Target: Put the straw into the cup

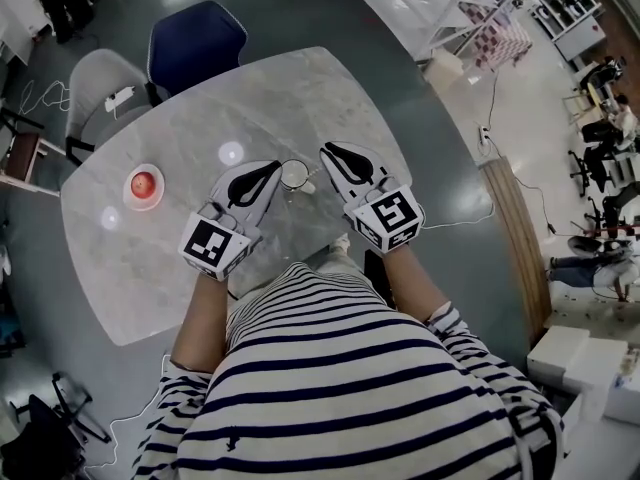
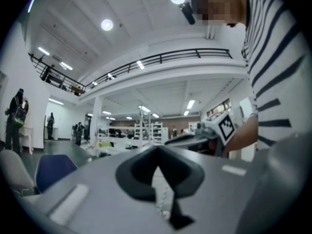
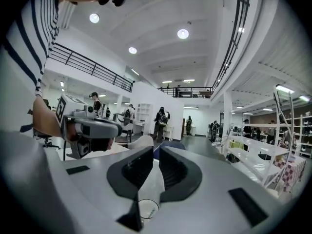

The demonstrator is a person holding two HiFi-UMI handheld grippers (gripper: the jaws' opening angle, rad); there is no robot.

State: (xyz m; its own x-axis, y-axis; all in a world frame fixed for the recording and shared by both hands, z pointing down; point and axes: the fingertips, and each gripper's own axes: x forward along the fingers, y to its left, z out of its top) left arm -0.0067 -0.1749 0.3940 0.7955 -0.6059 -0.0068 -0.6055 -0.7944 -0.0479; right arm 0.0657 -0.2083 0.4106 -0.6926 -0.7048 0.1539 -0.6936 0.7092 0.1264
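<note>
Head view: the glass cup (image 1: 295, 175) stands on the table (image 1: 300, 88) between the left gripper (image 1: 278, 168) and the right gripper (image 1: 328, 151), probably so both can reach it. A pale sliver beside the cup may be the straw.

Left gripper view: the left gripper (image 2: 156, 149) is clenched at its tips, and no straw shows there.

Right gripper view: the right gripper (image 3: 156, 152) is released, with the cup (image 3: 145, 209) low under its gap.

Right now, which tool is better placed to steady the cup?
Right, probably. The right tool has its jaws apart, and the cup shows in the gap between them. The left tool has its jaws together at the tips.
</note>
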